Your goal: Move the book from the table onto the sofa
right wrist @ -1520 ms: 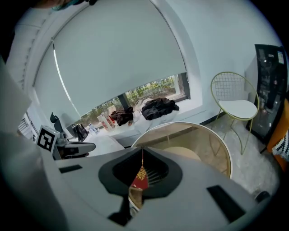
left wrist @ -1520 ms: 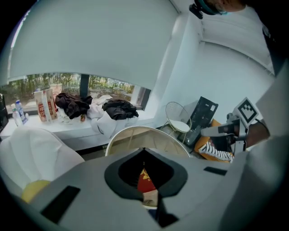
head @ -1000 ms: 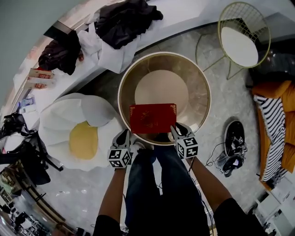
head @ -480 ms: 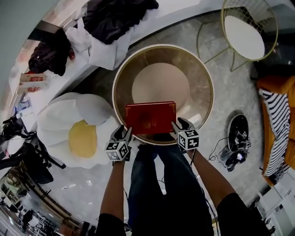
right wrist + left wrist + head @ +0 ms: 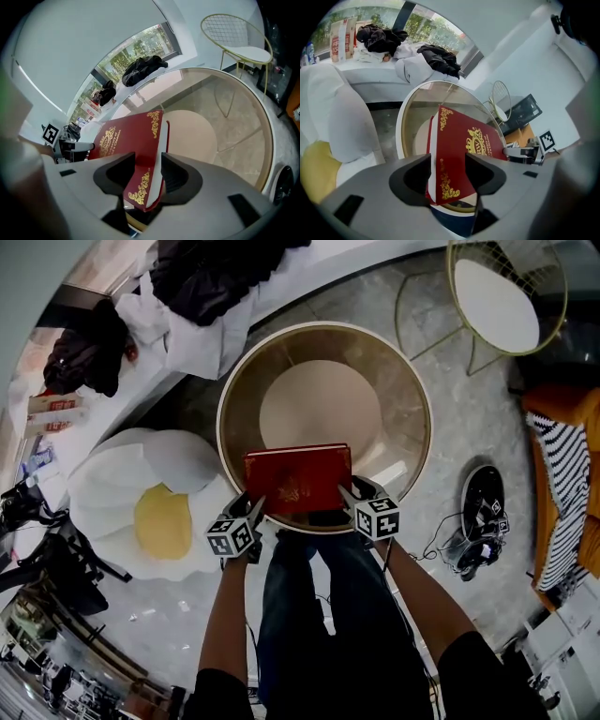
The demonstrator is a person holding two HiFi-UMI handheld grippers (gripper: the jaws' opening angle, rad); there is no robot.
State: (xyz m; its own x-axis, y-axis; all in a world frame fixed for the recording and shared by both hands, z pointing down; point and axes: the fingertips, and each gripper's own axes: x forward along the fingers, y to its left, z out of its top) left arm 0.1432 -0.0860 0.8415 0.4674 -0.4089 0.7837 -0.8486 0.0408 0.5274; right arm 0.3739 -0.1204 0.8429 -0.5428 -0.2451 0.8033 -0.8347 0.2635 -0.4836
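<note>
A red book [image 5: 298, 476] with gold print lies on the near part of the round glass table [image 5: 225, 399]. My left gripper [image 5: 251, 507] straddles its near left corner and my right gripper [image 5: 349, 493] its near right corner. In the left gripper view the book [image 5: 459, 140] stands edge-on between the left gripper's [image 5: 447, 171] jaws, with a gap on one side. In the right gripper view the book [image 5: 126, 136] sits loosely between the right gripper's [image 5: 147, 171] jaws. Both pairs of jaws have just been opening, with the book's corners between them.
A white flower-shaped cushion [image 5: 150, 512] with a yellow centre lies left of the table. A gold wire chair [image 5: 497, 301] stands at the back right. An orange sofa with a striped cloth [image 5: 562, 484] is at the right edge, a black shoe [image 5: 480, 521] before it. Dark clothes [image 5: 206, 277] lie on a white bench behind.
Both grippers have sunk and slid forward over the book's near corners, and their jaws stand wider. The book has kept its place on the table.
</note>
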